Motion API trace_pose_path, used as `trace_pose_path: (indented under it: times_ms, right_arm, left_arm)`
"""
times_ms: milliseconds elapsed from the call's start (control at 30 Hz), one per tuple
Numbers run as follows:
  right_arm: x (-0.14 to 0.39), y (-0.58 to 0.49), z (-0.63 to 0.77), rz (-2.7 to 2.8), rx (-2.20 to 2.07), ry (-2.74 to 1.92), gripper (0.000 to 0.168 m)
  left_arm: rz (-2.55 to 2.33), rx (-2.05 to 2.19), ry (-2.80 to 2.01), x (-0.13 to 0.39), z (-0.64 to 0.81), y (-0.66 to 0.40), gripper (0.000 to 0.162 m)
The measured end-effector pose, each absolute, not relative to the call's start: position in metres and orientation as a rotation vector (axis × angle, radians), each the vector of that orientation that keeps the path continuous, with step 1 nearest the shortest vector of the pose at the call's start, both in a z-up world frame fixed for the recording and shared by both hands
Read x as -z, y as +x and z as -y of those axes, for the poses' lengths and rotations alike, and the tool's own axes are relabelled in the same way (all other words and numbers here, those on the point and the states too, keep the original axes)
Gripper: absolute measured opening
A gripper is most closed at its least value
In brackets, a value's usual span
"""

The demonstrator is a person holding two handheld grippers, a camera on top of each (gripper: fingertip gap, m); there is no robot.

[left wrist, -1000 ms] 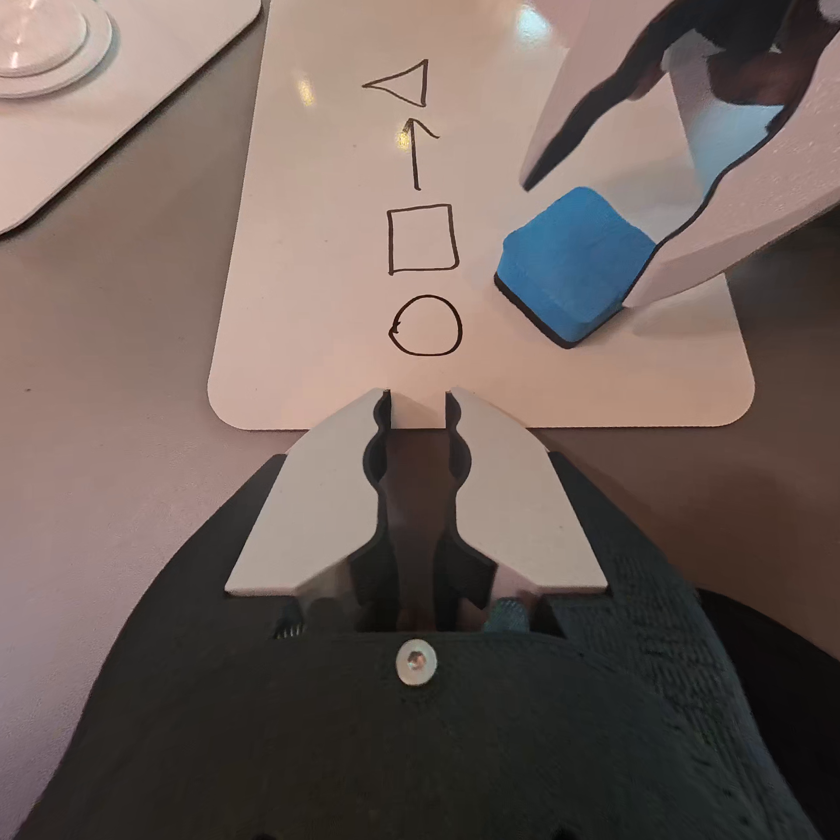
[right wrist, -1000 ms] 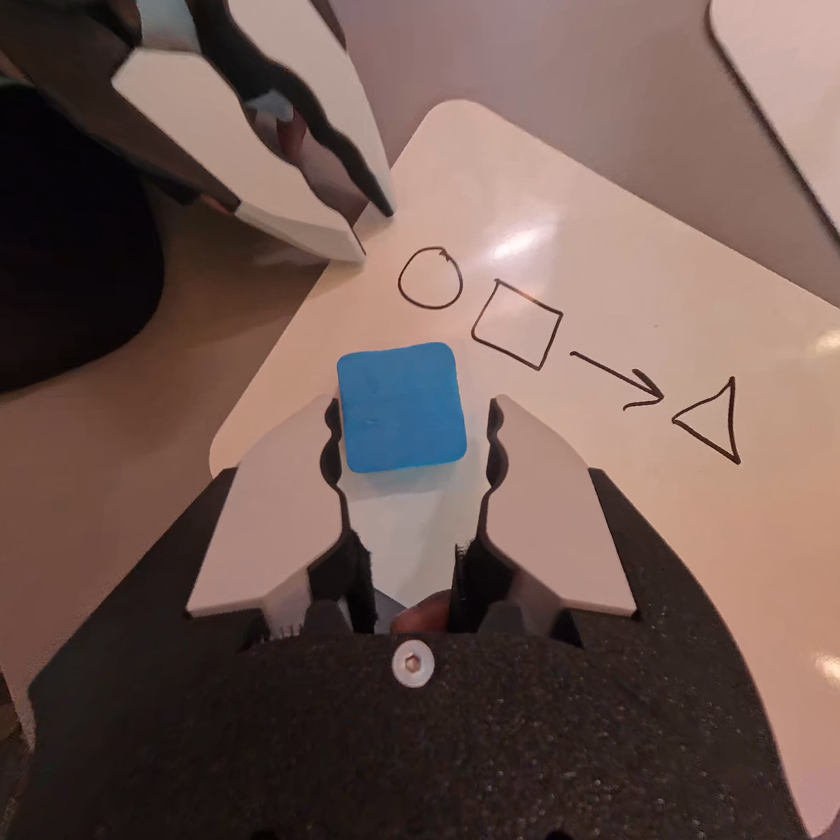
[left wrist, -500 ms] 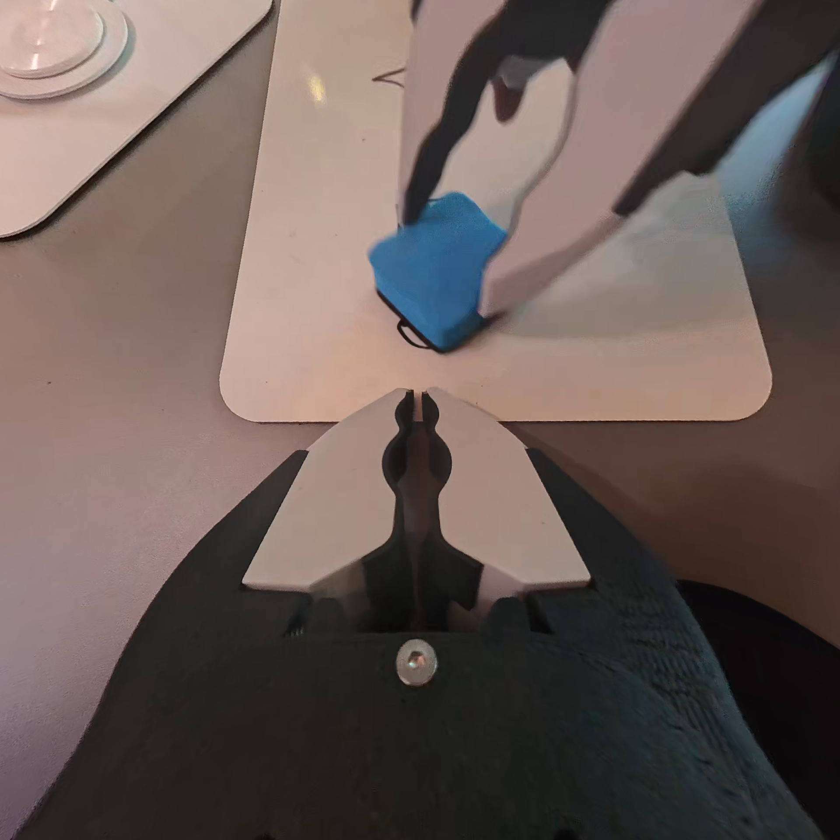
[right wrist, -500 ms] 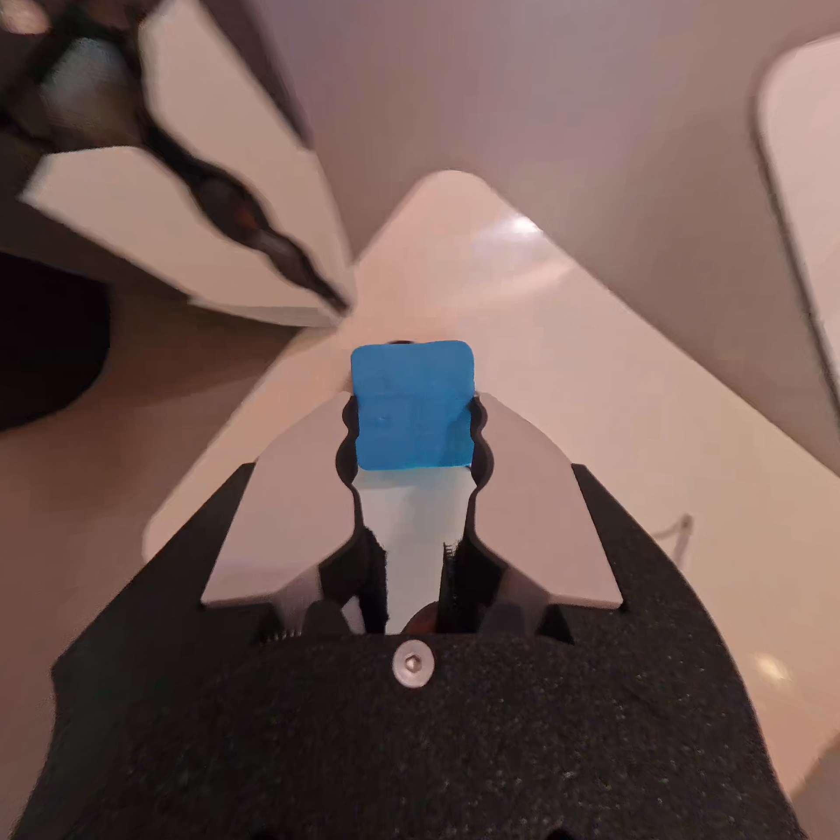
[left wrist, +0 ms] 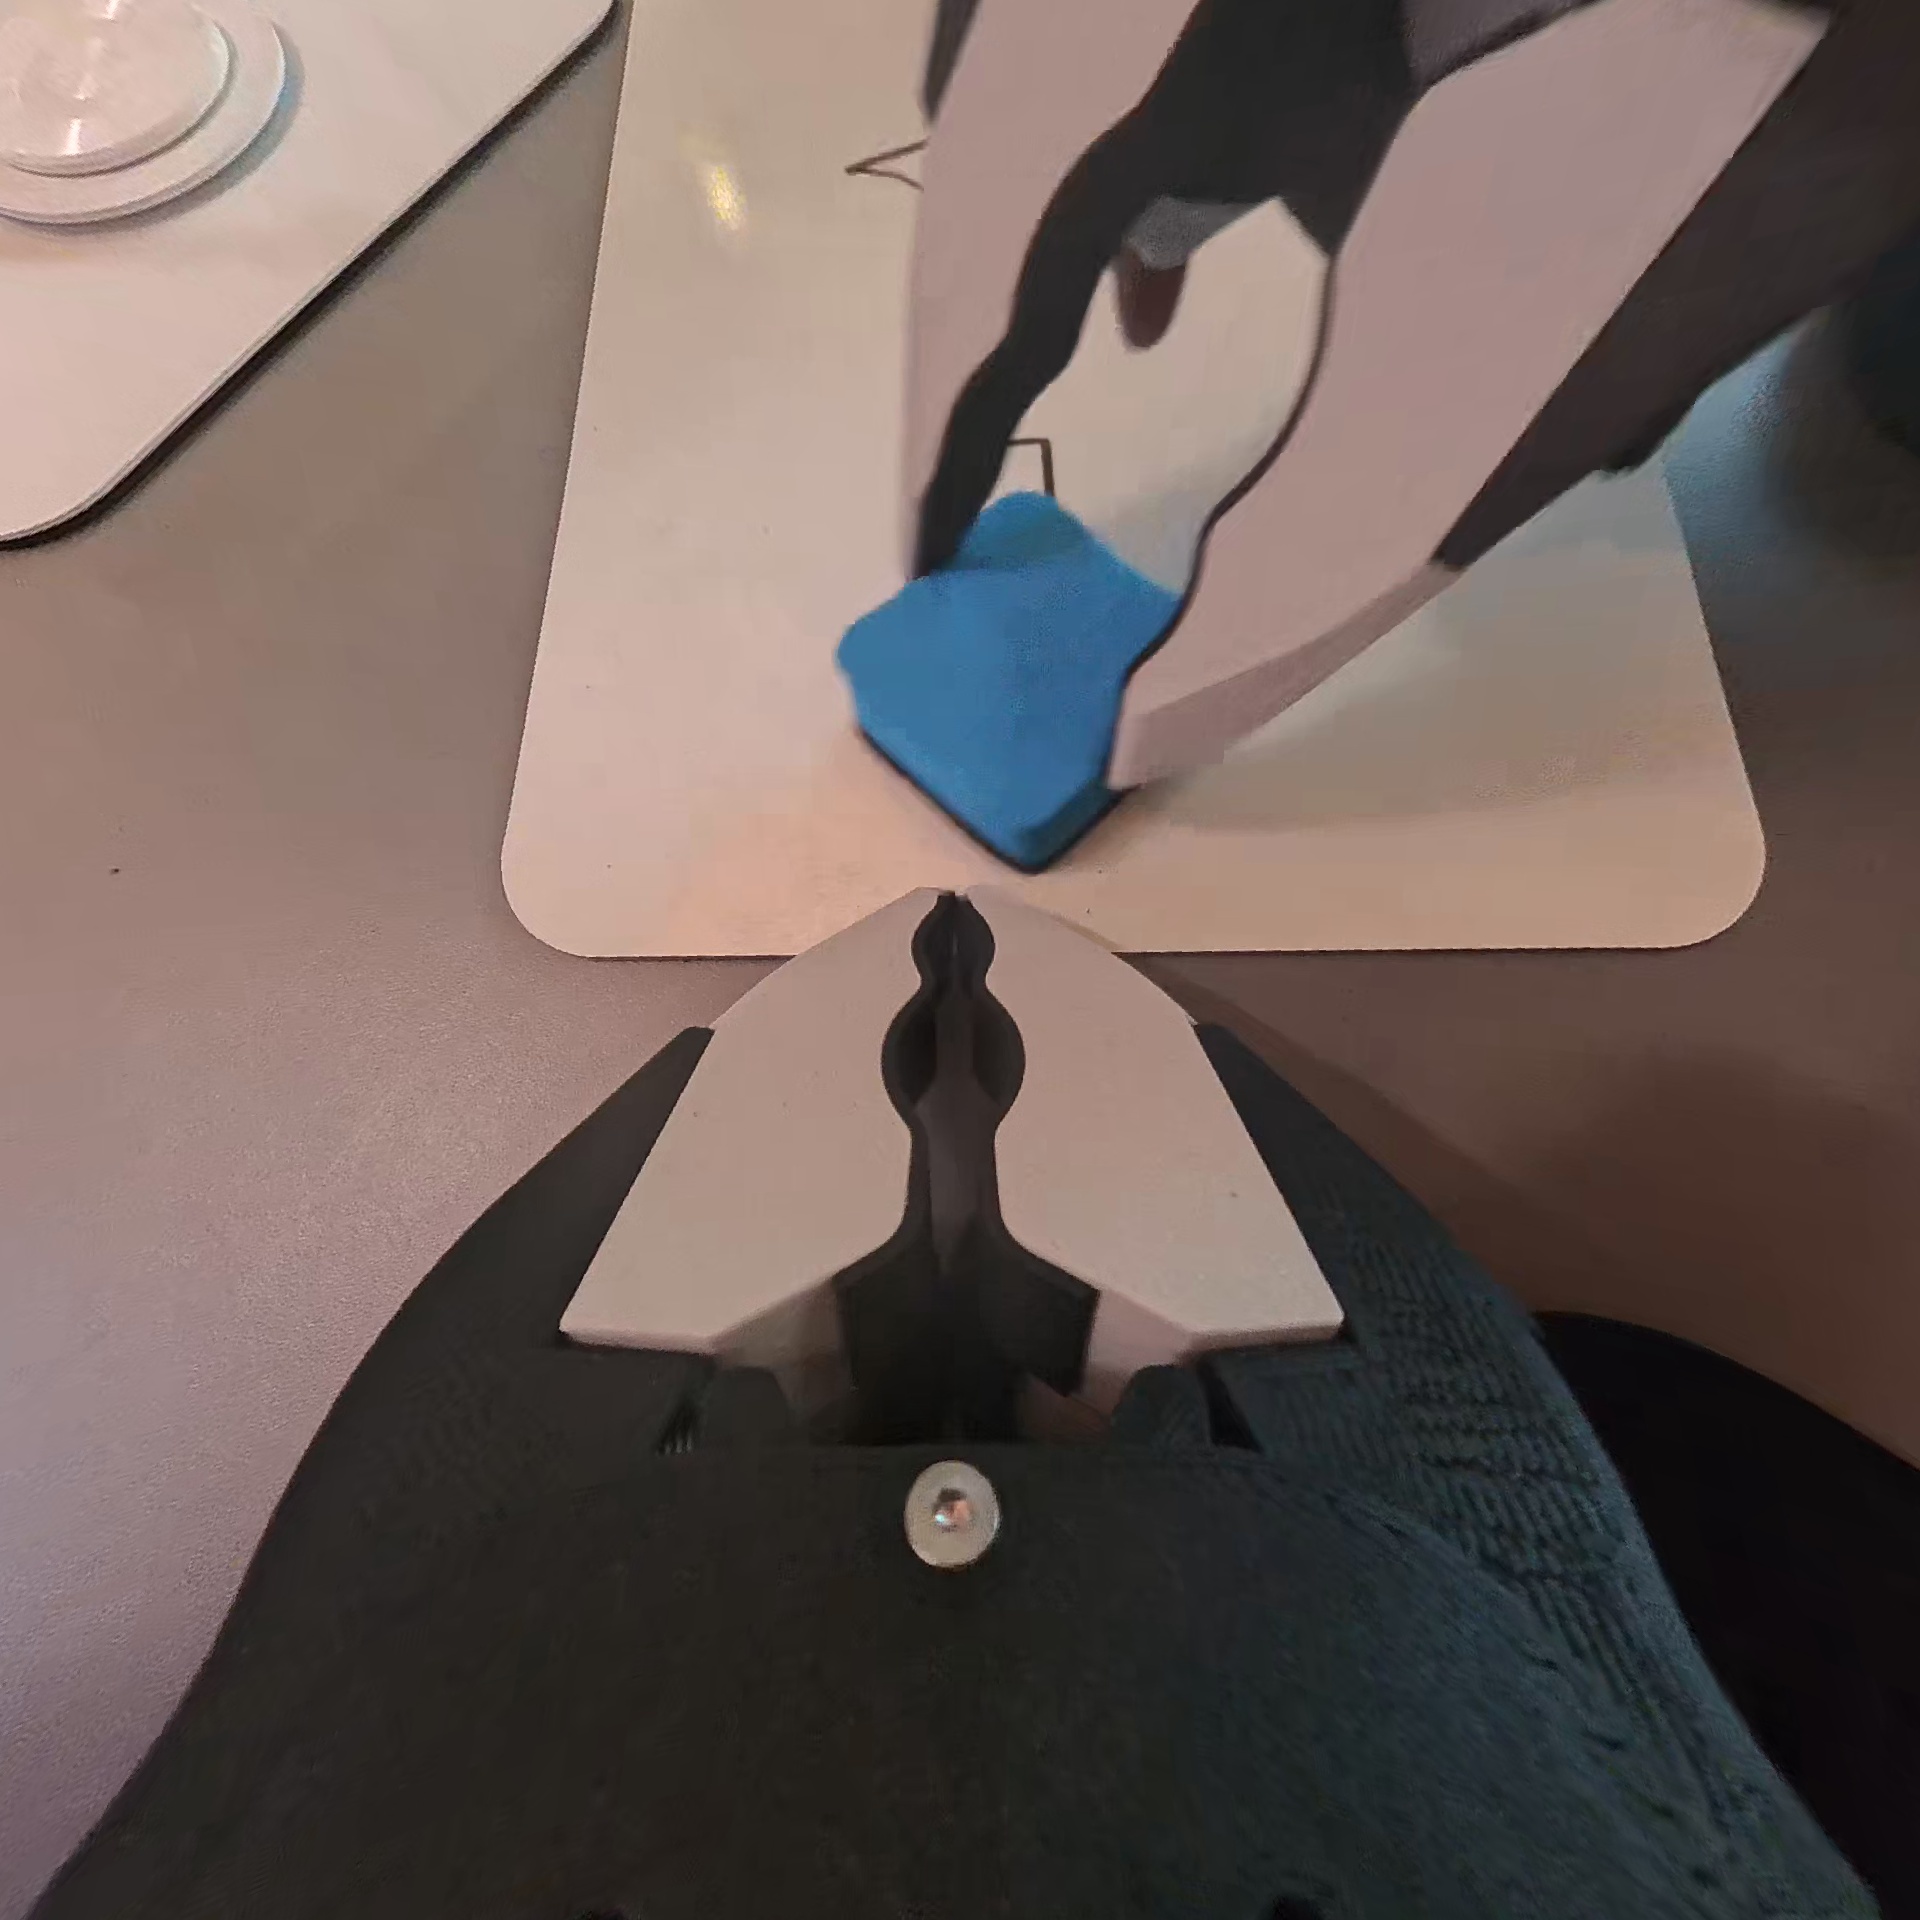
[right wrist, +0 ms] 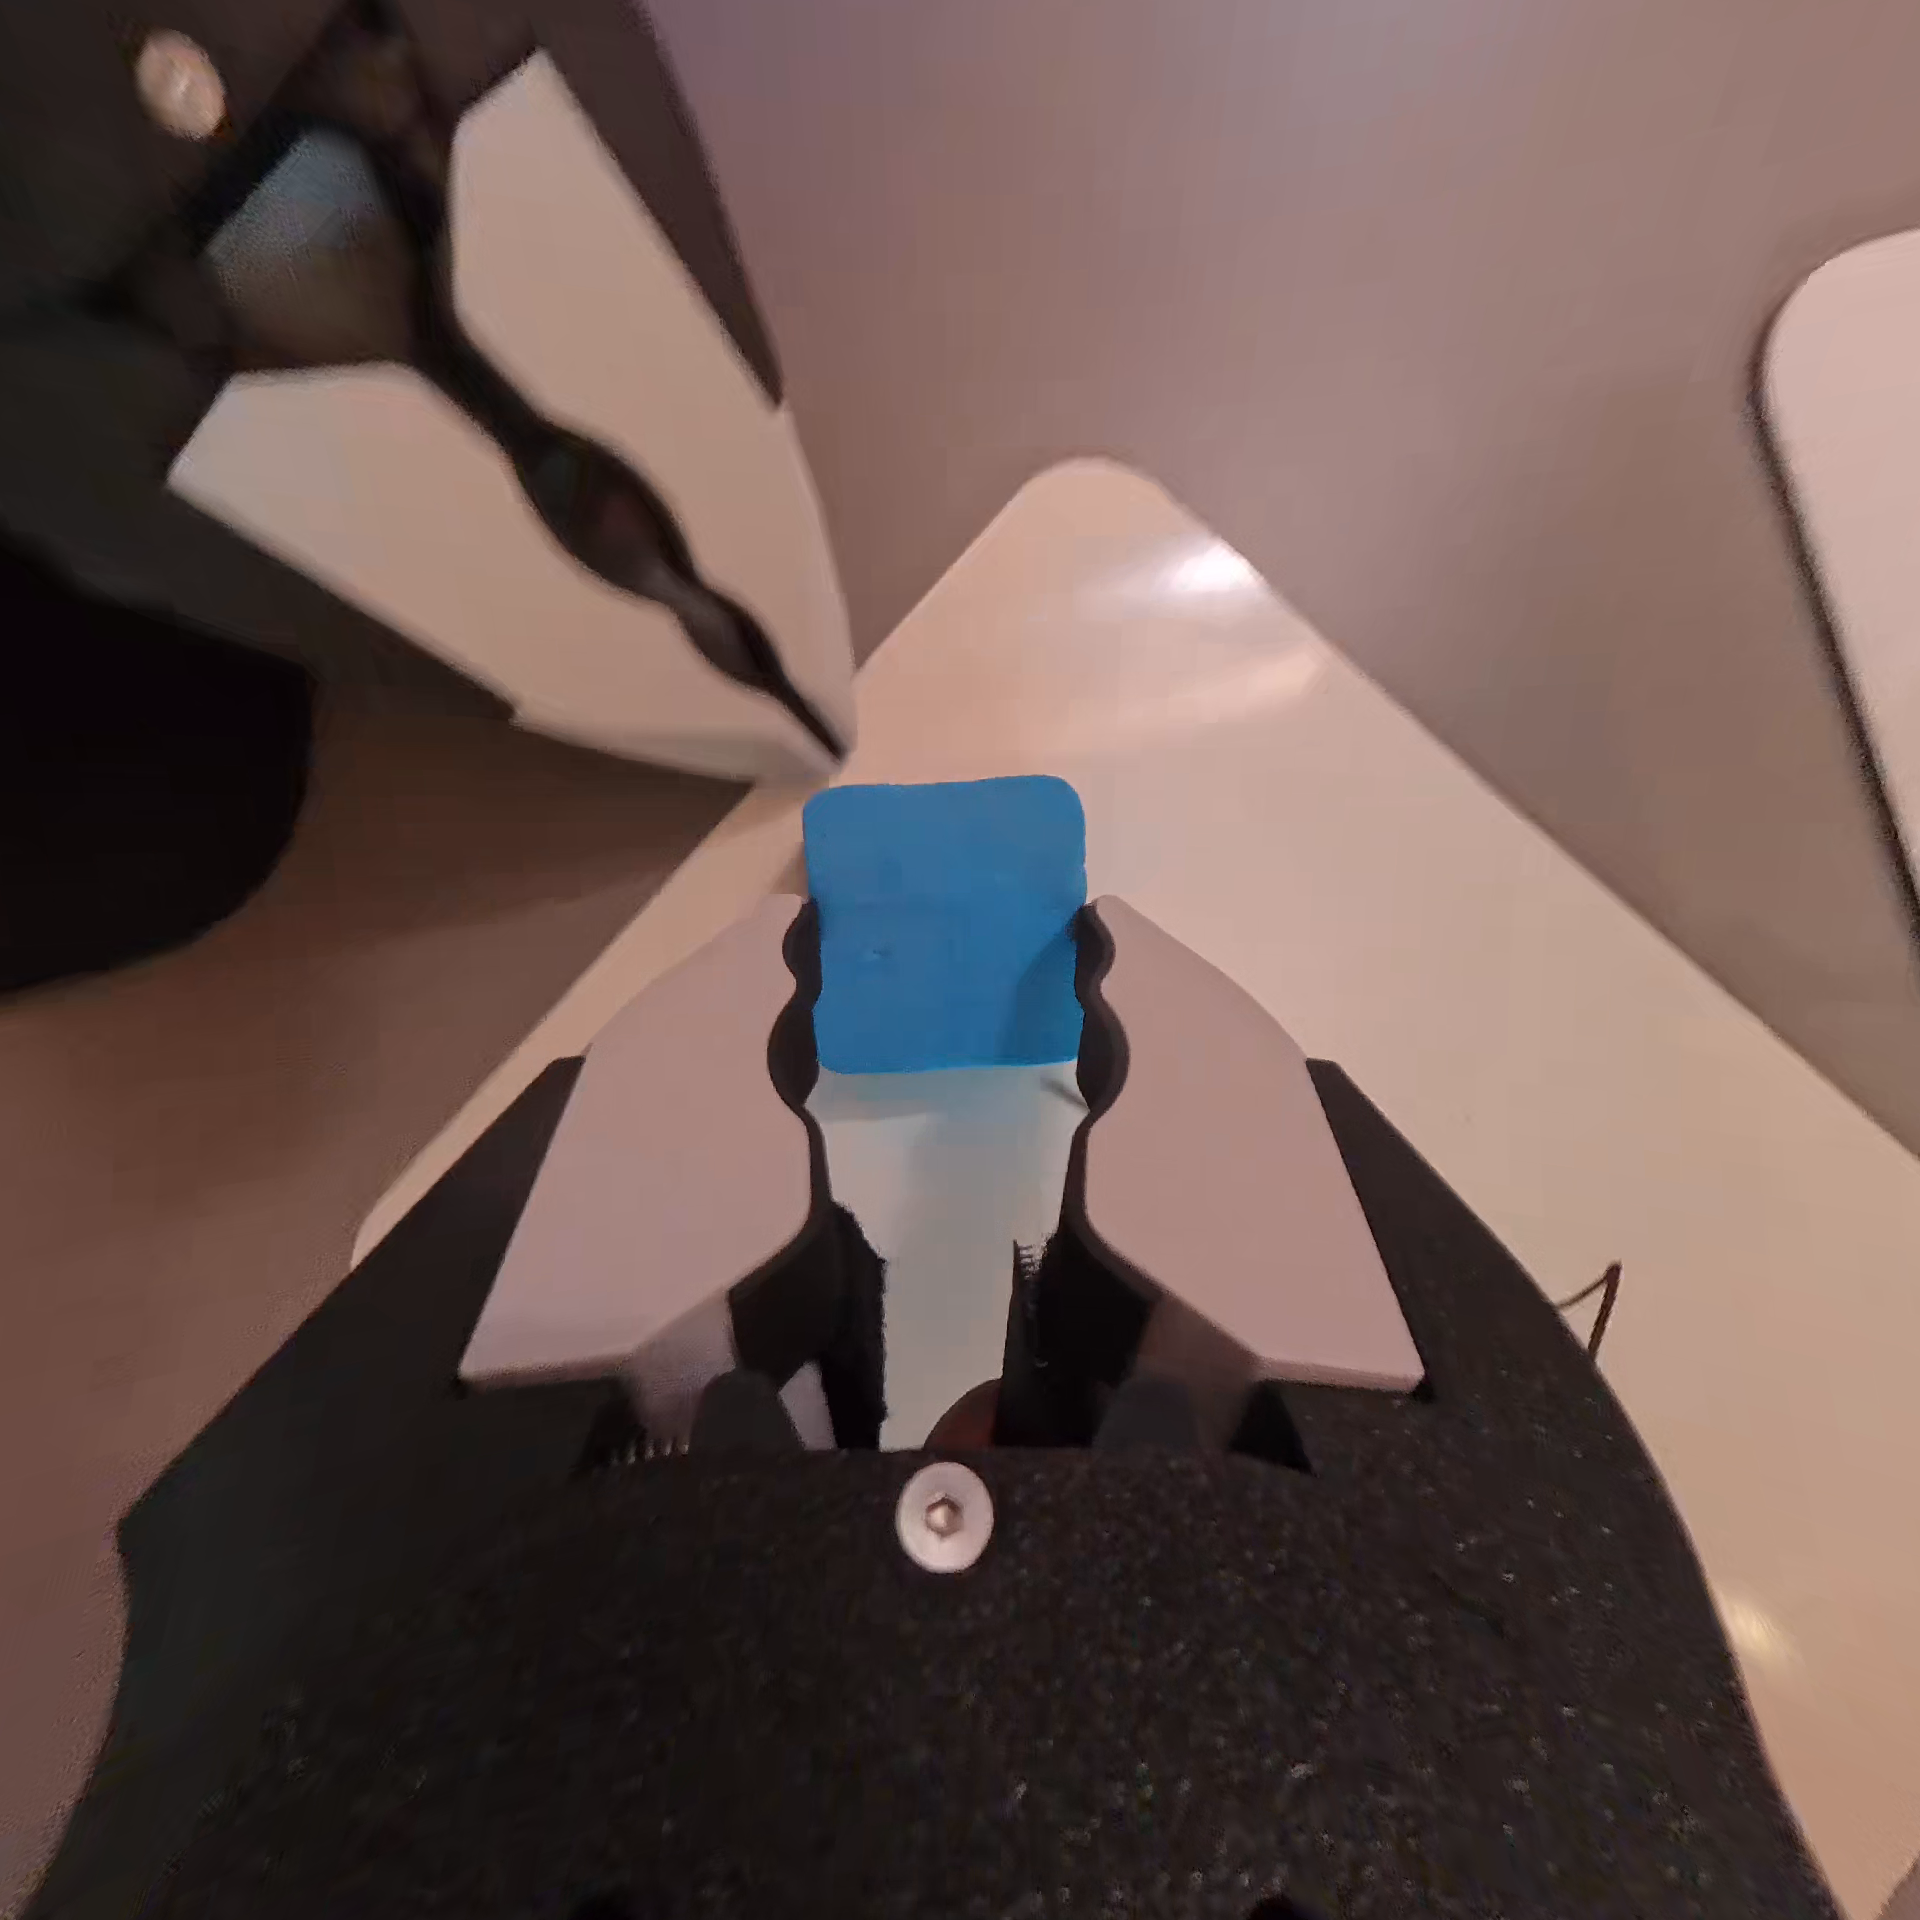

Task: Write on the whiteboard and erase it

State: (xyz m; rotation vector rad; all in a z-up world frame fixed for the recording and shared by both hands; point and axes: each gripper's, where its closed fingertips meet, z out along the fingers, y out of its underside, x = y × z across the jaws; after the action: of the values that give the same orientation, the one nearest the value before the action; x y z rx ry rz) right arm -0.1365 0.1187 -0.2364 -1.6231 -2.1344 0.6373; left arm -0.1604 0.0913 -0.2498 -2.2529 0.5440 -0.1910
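The white whiteboard lies flat on the table. My right gripper comes in from the top right and is shut on the blue eraser, pressing it flat on the board near its near edge. In the right wrist view the eraser sits between my right gripper's fingertips. Part of a drawn triangle and a corner of a drawn square still show; the rest is hidden behind the right gripper. My left gripper is shut and empty, its tips at the board's near edge; it also shows in the right wrist view.
A second white board lies at the far left with a clear round object on it; its edge shows in the right wrist view. The grey-brown table surrounds both boards.
My right gripper closed on the eraser and dragged it left over the drawn circle, then toward the near edge; the circle no longer shows. My left gripper went from slightly open to shut.
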Motion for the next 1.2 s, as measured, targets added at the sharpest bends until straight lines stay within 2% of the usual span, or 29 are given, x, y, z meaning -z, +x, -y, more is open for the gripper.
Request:
trace_pose_path:
  times_ms: [100, 200, 333, 400, 500, 633, 733, 800, 867, 933, 1033, 1100, 1200]
  right_arm:
    - [0.237, -0.116, -0.174, 1.999, -0.506, -1.791, 0.048]
    - [0.236, -0.129, -0.184, 1.827, -0.565, -1.783, 0.048]
    - [0.237, -0.111, -0.156, 2.027, -0.676, -1.700, 0.048]
    - [0.237, -0.107, -0.197, 1.898, -0.546, -1.808, 0.048]
    - [0.236, -0.131, -0.191, 1.781, -0.619, -1.746, 0.048]
    - [0.237, -0.111, -0.161, 1.997, -0.713, -1.674, 0.048]
    - [0.237, -0.093, -0.241, 1.699, -0.520, -1.886, 0.048]
    - [0.237, -0.105, -0.244, 1.575, -0.570, -1.868, 0.048]
    - [0.236, -0.112, -0.211, 1.731, -0.610, -1.706, 0.048]
    - [0.237, -0.099, -0.210, 1.821, -0.664, -1.775, 0.048]
    - [0.237, -0.084, -0.276, 1.581, -0.496, -1.933, 0.048]
    - [0.237, -0.095, -0.272, 1.530, -0.520, -1.883, 0.048]
    - [0.237, -0.098, -0.234, 1.778, -0.649, -1.751, 0.048]
  left_arm:
    - [-0.548, 0.187, -2.252, 0.250, -0.091, -0.160, 0.002]
    - [-0.553, 0.186, -2.250, 0.250, -0.091, -0.160, 0.002]
    - [-0.546, 0.206, -2.253, 0.250, -0.091, -0.160, 0.002]
    - [-0.553, 0.199, -2.253, 0.250, -0.091, -0.160, 0.002]
    - [-0.555, 0.192, -2.251, 0.250, -0.091, -0.161, 0.002]
    - [-0.546, 0.209, -2.256, 0.250, -0.090, -0.161, 0.002]
    - [-0.556, 0.197, -2.254, 0.250, -0.090, -0.161, 0.002]
    - [-0.559, 0.194, -2.254, 0.250, -0.090, -0.161, 0.002]
    - [-0.550, 0.210, -2.256, 0.250, -0.089, -0.161, 0.002]
    - [-0.548, 0.218, -2.257, 0.250, -0.089, -0.162, 0.002]
    - [-0.557, 0.204, -2.255, 0.250, -0.089, -0.161, 0.002]
    - [-0.558, 0.200, -2.255, 0.250, -0.089, -0.162, 0.002]
    - [-0.551, 0.214, -2.257, 0.250, -0.089, -0.162, 0.002]
